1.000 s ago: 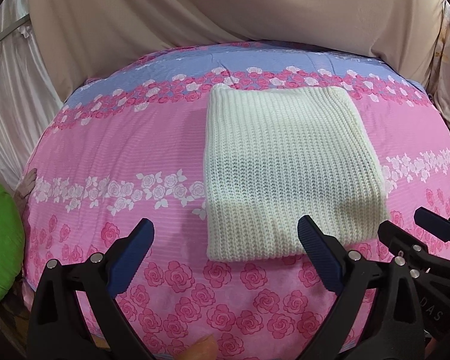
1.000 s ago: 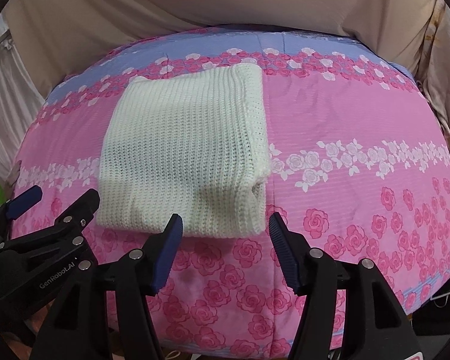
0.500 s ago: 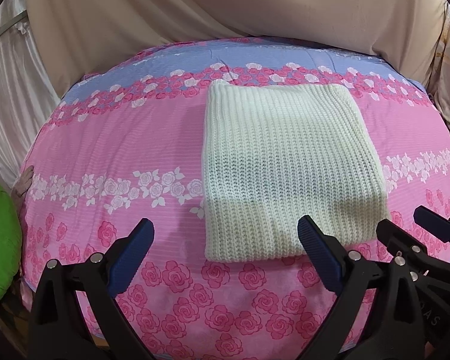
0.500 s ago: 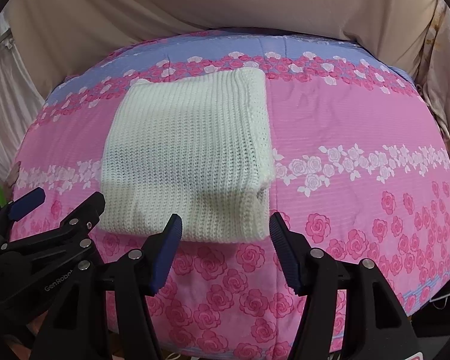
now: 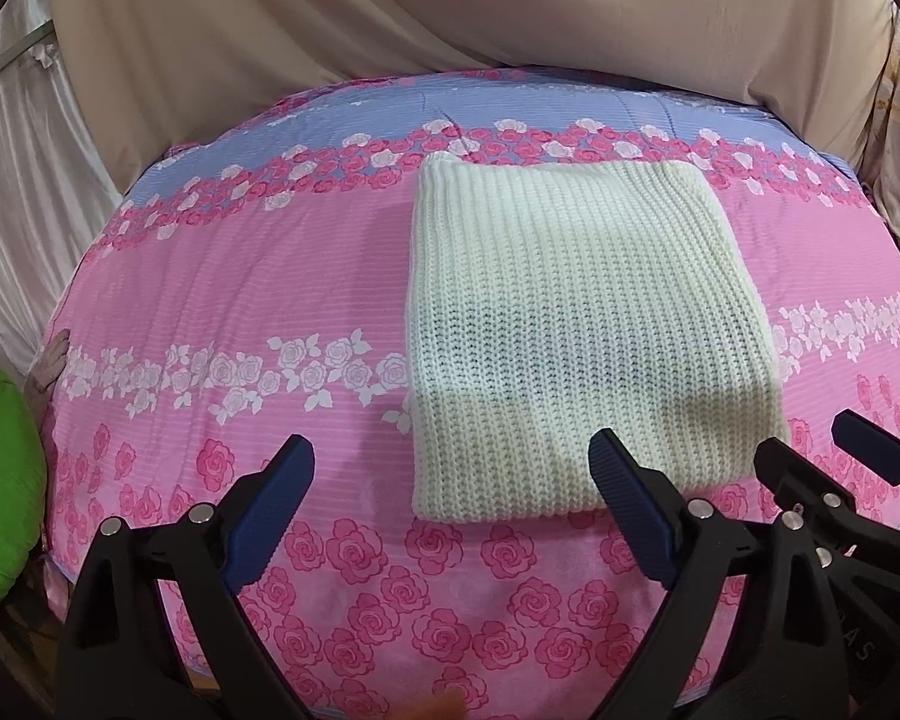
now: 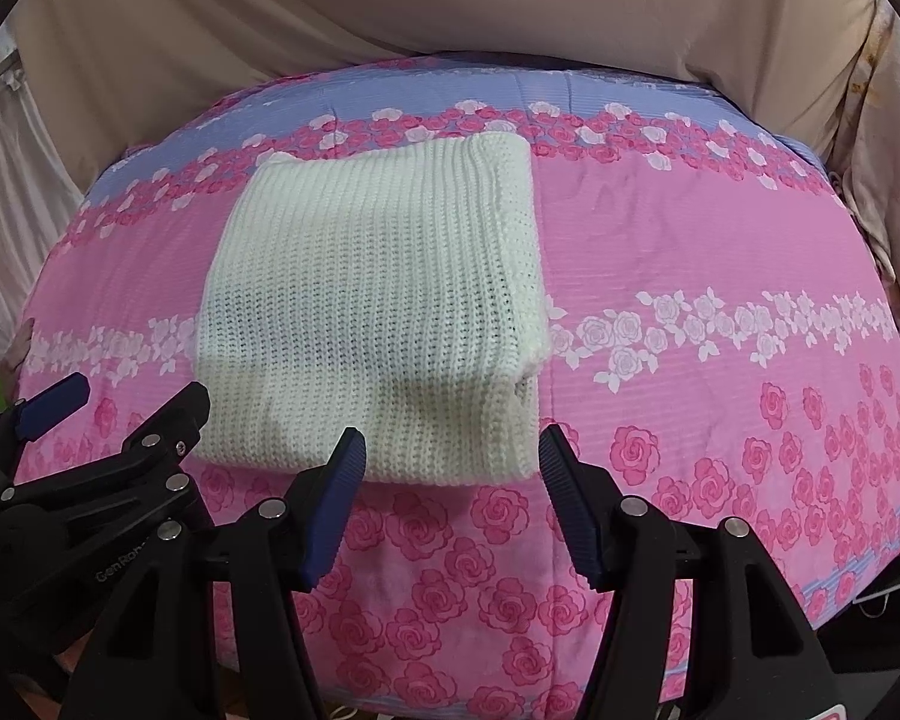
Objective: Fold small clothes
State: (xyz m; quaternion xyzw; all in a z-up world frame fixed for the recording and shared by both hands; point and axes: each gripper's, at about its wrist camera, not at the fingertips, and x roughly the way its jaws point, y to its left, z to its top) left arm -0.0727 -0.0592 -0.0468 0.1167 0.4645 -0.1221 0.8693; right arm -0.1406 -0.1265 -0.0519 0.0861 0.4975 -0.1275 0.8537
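A cream knitted garment (image 5: 576,330) lies folded into a neat rectangle on the pink rose-print bedspread (image 5: 240,276). My left gripper (image 5: 453,474) hovers open just short of its near edge, nothing between the blue pads. From the right wrist view the same garment (image 6: 378,300) sits left of centre. My right gripper (image 6: 450,468) is open above its near right corner and holds nothing. The other gripper shows at each frame's lower side: the right gripper's fingers (image 5: 810,480) and the left gripper's fingers (image 6: 120,420).
A beige sheet (image 5: 450,30) hangs behind the bed. Pale curtains (image 5: 12,180) stand at the left, a green cushion (image 5: 0,480) lies by the bed's left edge. Bare bedspread (image 6: 720,252) stretches to the right of the garment.
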